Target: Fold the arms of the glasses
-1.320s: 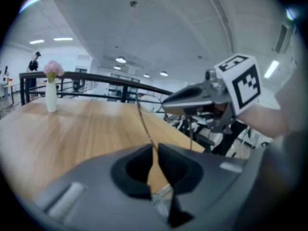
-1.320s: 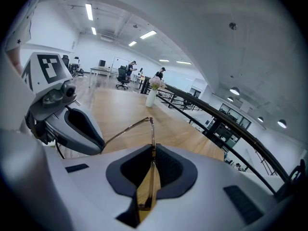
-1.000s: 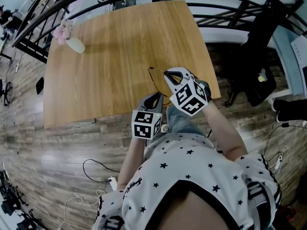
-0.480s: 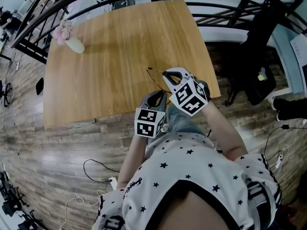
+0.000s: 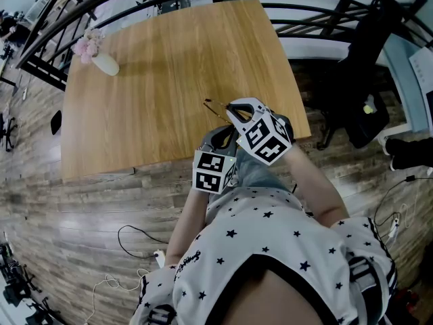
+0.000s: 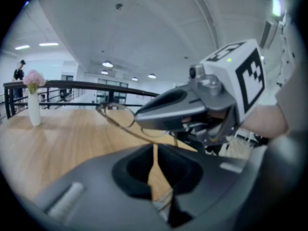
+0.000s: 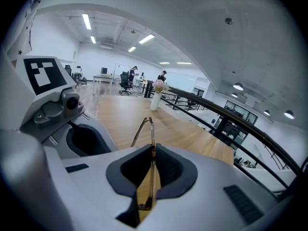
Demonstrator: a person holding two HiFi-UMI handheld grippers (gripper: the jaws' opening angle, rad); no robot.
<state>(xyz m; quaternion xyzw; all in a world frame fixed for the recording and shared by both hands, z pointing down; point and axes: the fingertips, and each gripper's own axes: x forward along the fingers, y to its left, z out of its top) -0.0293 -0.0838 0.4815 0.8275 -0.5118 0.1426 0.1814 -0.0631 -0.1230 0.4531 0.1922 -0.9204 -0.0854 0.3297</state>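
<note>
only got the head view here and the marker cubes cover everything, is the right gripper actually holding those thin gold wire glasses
observer: yes. In the right gripper view, the right gripper is shut on the thin gold wire-framed glasses, which sit edge-on between its pads.
operator: and the left one, open or on something
observer: in its own view, the left gripper has its jaws nearly together, with only a narrow slit between them. I can't tell whether it pinches any part of the glasses.
</note>
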